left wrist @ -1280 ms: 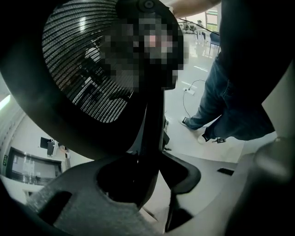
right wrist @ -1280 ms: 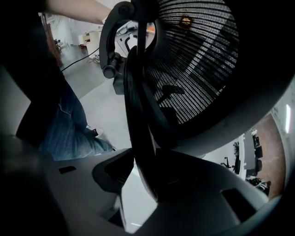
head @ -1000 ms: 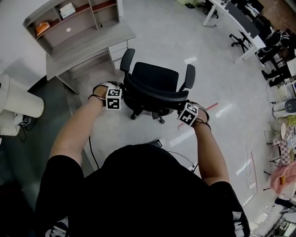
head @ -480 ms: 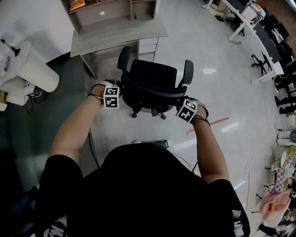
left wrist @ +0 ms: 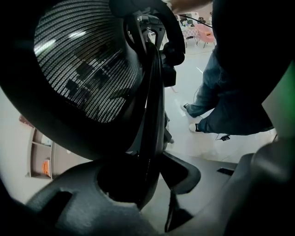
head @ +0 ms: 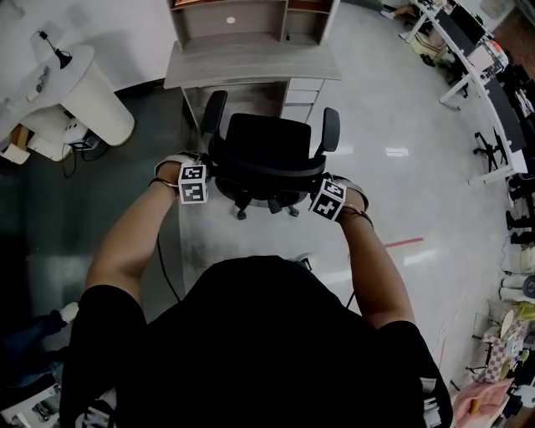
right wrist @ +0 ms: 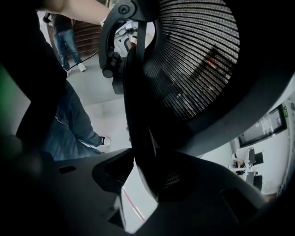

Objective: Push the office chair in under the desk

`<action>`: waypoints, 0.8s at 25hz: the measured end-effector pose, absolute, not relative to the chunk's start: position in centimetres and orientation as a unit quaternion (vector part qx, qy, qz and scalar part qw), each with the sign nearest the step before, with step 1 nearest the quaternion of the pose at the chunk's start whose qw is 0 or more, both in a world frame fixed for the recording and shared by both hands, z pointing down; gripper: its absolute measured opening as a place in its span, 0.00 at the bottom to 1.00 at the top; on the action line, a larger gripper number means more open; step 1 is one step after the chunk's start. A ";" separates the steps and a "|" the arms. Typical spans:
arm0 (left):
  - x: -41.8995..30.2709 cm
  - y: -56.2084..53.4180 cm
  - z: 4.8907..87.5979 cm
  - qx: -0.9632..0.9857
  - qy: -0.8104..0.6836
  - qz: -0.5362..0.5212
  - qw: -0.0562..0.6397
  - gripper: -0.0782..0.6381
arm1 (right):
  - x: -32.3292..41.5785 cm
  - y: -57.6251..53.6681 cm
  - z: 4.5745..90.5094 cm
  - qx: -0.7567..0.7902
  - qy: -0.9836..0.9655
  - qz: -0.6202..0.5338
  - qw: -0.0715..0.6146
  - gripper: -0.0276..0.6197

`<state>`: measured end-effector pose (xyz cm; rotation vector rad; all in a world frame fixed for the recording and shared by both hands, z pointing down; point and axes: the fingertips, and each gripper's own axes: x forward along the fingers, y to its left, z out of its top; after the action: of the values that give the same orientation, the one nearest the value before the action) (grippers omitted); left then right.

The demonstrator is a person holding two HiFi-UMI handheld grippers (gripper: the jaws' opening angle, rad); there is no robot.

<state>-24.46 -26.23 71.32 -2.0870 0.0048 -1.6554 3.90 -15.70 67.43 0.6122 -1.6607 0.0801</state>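
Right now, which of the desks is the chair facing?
The grey desk with the shelf hutch, directly ahead of the office chair; the other desks stand far right.

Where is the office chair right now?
Head view, centre: the office chair faces the desk, armrests near its front edge, backrest clamped by the left gripper and right gripper.

A: Any lettering legible?
B: None. Left cube [head: 193,183] and right cube [head: 327,201] carry black-and-white square patterns only, no characters.
A: Chair [head: 269,140]?
B: Plain black. No tag legible in either gripper view.
A: Shelf [head: 259,21] items?
B: Too small to read. Screen [right wrist: 259,129] past the mesh is blurred, nothing legible.
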 end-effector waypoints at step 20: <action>-35.8 -24.8 71.2 -0.741 0.068 -0.639 0.194 0.31 | -5.8 -19.4 67.0 0.197 -0.750 -0.023 0.631 0.28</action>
<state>-35.76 -24.79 71.19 -2.0783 0.1894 -1.7921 -5.76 -19.39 67.01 0.4506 -1.7163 -0.0535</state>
